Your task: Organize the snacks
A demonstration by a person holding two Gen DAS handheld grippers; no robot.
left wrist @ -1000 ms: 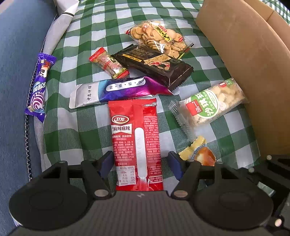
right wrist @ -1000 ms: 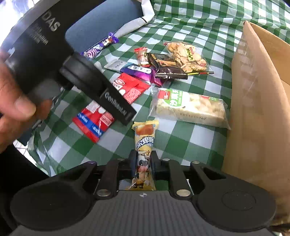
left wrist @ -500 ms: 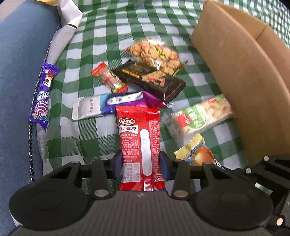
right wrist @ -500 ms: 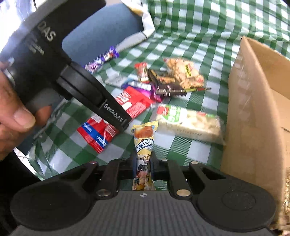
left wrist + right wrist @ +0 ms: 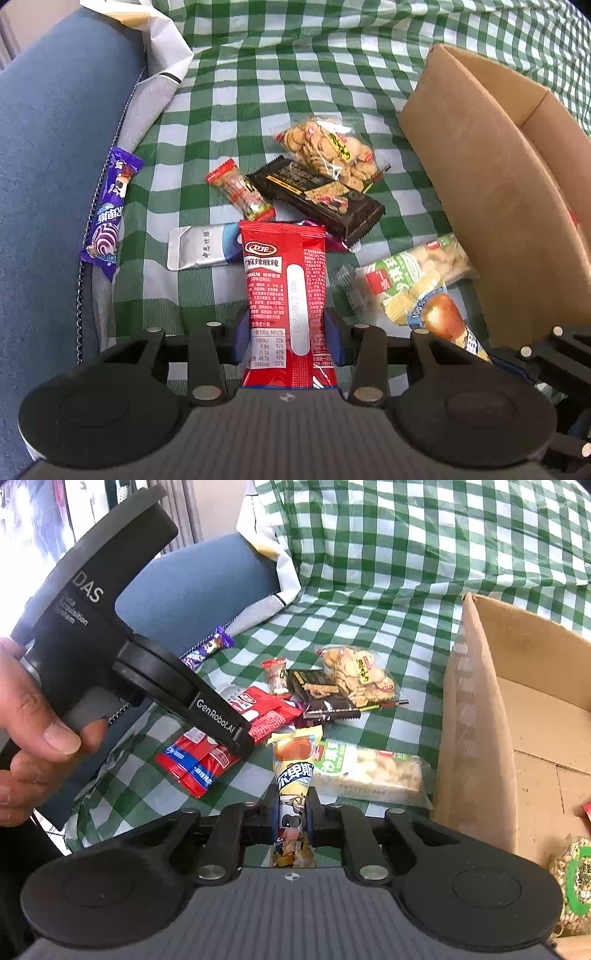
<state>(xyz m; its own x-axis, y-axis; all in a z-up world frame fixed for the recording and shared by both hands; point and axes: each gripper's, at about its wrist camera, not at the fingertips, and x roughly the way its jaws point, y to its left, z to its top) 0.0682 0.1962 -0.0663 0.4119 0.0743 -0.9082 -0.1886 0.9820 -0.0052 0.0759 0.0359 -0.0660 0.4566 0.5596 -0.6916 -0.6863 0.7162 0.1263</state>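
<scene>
Snacks sit in both claws. Red spicy-strip packet [image 5: 286, 295] is pinched across its width by the left gripper [image 5: 286, 341], long axis running straight ahead from the jaws. Right gripper [image 5: 291, 812], jaws nearly together, nips a slim yellow wafer stick [image 5: 293, 771], likewise pointing forward. Cardboard box [image 5: 476, 716] stands open just right of the right claw, which is the nearer one. Ahead of both claws, the biscuit bag [image 5: 327, 149] and black bar [image 5: 317, 199] lie on the green checked cloth [image 5: 258, 92].
</scene>
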